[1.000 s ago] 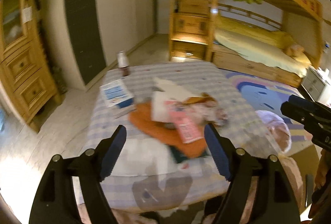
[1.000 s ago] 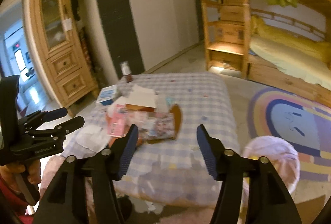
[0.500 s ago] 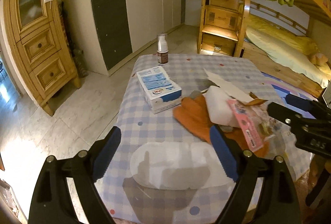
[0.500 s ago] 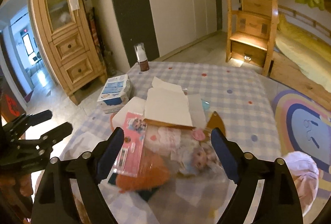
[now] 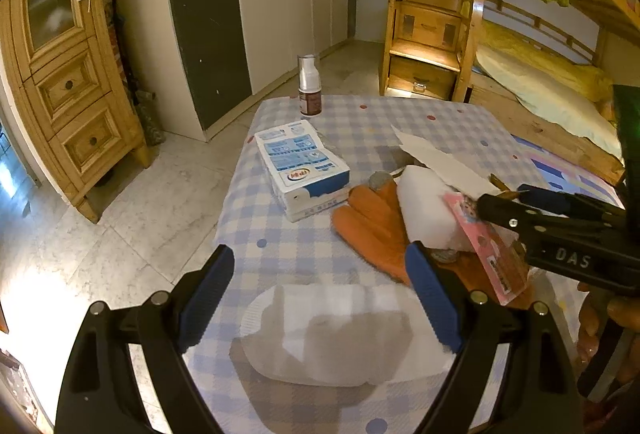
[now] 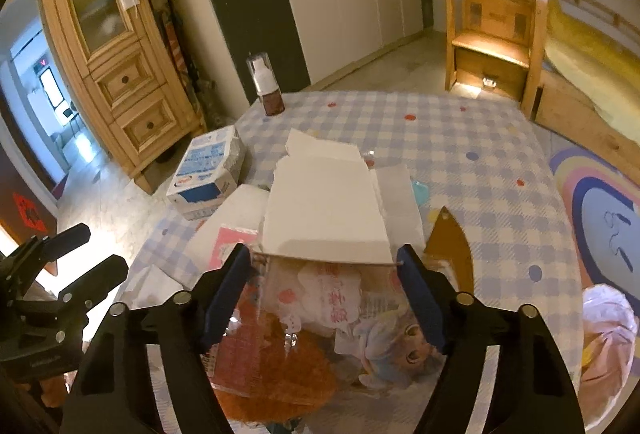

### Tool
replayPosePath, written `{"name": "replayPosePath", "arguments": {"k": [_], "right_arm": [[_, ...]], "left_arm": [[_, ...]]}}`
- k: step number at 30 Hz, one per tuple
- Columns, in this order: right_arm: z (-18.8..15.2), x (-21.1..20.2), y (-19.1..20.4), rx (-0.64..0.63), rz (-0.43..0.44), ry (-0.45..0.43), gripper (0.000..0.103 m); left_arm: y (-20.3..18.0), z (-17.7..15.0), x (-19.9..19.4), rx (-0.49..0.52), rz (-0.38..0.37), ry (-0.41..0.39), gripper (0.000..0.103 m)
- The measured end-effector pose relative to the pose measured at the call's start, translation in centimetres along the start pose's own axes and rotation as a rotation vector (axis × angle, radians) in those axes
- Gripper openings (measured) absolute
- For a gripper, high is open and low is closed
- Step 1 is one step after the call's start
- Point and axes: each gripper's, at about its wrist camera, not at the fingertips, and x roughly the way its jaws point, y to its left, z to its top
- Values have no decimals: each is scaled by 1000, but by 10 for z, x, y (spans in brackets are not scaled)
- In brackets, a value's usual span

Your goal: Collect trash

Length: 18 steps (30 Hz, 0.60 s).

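Observation:
A heap of trash lies on the checked table [image 5: 360, 121]. In the left wrist view my left gripper [image 5: 320, 298] is open and empty over a flat white pad [image 5: 332, 334]. An orange glove [image 5: 372, 226], a white foam block [image 5: 428, 209] and a pink package [image 5: 488, 250] lie just right of it. In the right wrist view my right gripper [image 6: 324, 294] is open and empty above a clear doll package [image 6: 360, 314], at the near edge of a white cardboard box [image 6: 324, 213]. The right gripper also shows in the left wrist view [image 5: 560, 218].
A blue-white tissue pack [image 5: 300, 169] and a brown pump bottle [image 5: 309, 89] stand at the table's far left. A white bag [image 6: 608, 338] sits on the floor at the right. A wooden cabinet [image 5: 60, 81] and a bunk bed [image 5: 520, 73] surround the table.
Both grippers have moved forward and down over the table, closer to the heap. Both stay open and empty.

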Motion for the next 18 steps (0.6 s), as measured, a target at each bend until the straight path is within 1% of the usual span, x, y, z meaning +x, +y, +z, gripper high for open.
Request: {"name": "replayPosePath", "arguments": {"k": [3,4,5,11,15,16,17,18], "right_arm": [[0,0,-2,19,16,-5,77],[1,-1,-2,21,12,-14,82],[1,-2,-2,18,7,-23,83],[6,-1,-4,33,16,-23,84],[7,6,-6,25,18,-4,83],[6,8,-7,27,24,0,81],[6,8,-8,28,26,-5,77],[6,8,-8,25,24,-9,75]], "left_arm": [[-2,-1,-1,2,-3,2,85],[-2,-1,-2,3,-2,1,85],[-2,-1,-2,2,-1,1,85],[-6,-2,-5,8,-5,-6,85],[-9,-2,-3,12,-6,-3,85],[-10,-1,-3,12,-6,-2,85],[-10,-1,-3,13,-6,0,85],[-10,-1,-2,13,-6,2,85]]}}
